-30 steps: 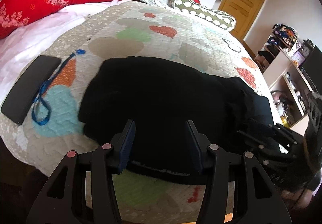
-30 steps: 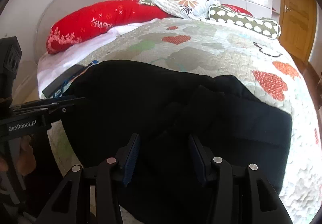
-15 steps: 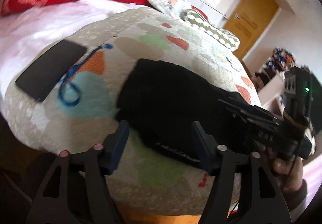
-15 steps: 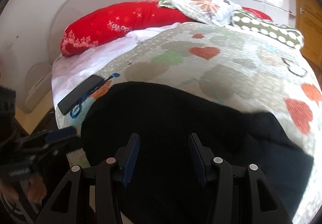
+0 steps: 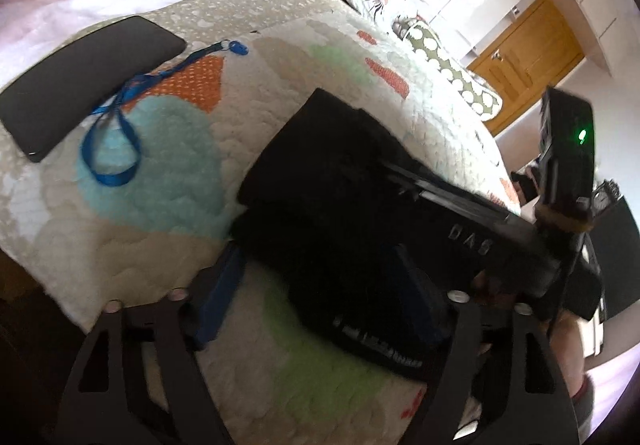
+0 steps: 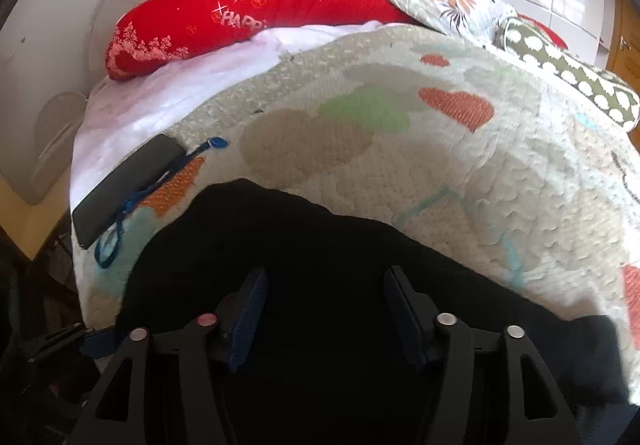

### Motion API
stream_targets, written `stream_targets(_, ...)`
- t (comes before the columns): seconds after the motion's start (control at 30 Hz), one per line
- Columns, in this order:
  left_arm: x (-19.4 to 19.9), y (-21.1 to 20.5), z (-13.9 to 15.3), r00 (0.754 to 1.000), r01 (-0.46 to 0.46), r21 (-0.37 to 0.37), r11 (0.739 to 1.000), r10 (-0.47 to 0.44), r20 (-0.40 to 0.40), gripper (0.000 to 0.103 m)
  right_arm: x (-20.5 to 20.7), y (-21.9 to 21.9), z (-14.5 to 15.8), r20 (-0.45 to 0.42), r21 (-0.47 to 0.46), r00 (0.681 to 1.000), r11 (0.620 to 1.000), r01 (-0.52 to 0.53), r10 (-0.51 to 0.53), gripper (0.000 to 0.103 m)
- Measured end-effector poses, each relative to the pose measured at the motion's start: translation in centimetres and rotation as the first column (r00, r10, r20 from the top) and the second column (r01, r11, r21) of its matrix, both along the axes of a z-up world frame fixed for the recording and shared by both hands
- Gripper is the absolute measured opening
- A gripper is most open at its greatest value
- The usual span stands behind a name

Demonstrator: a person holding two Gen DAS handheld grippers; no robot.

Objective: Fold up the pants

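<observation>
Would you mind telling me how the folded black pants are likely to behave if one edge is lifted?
The pants are probably floppy: the layers sag and follow the quilt beneath. Lifted by one edge, the fold would likely fall open. They seem unlikely to slide freely, since the quilt looks textured.
</observation>
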State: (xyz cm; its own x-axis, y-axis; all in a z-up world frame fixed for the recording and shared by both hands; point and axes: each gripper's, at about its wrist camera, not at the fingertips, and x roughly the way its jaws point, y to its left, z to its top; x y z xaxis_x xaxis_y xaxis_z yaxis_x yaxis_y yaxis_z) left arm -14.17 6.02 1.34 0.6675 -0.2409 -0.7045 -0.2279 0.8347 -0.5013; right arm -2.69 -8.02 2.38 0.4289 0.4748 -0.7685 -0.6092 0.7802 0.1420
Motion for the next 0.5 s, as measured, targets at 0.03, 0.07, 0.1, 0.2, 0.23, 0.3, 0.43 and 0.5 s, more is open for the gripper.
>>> stream_targets(0.03, 0.2, -0.1, 0.0, 1.000, -0.009, 0.002, 1.000, 0.009, 0.005, 0.080, 0.2, -0.1, -0.1, -0.012, 0.014, 1.000, 1.000, 0.002, -0.002, 0.065)
stream_targets(0.07, 0.5, -0.2, -0.1, 1.000, -0.015, 0.011, 1.000, 0.015, 0.008, 0.080, 0.5, -0.3, -0.2, -0.028, 0.028, 1.000, 1.000, 0.003, -0.002, 0.066)
stream_targets(0.1, 0.7, -0.3, -0.1, 1.000, -0.020, 0.019, 1.000, 0.020, 0.015, 0.080, 0.7, -0.3, -0.2, -0.040, 0.035, 0.999, 0.999, -0.001, 0.002, 0.066)
stream_targets(0.2, 1.0, 0.0, -0.1, 0.999, -0.039, 0.001, 0.999, 0.039, 0.037, 0.079, 1.0, -0.1, -0.2, -0.043, 0.031, 0.999, 0.999, -0.012, 0.014, 0.066)
stream_targets(0.23, 1.1, 0.2, -0.1, 0.998, -0.047, -0.004, 0.999, 0.047, 0.041, 0.076, 1.0, -0.1, 0.0, -0.044, 0.036, 0.999, 0.999, -0.014, 0.015, 0.066)
stream_targets(0.3, 1.1, 0.5, -0.2, 0.997, -0.064, -0.001, 0.998, 0.064, 0.036, 0.063, 1.2, -0.8, 0.7, -0.054, 0.078, 0.999, 0.997, 0.000, 0.005, 0.066)
stream_targets(0.43, 0.8, 0.8, -0.2, 0.997, -0.073, 0.007, 0.997, 0.073, 0.041, 0.057, 2.0, -2.0, 2.8, -0.132, 0.207, 0.991, 0.978, 0.041, -0.014, 0.066)
stream_targets(0.5, 0.5, 0.5, 0.0, 0.996, -0.076, 0.031, 0.997, 0.075, 0.054, 0.049, 2.3, -0.6, 3.9, -0.152, 0.195, 0.988, 0.981, 0.012, 0.019, 0.068)
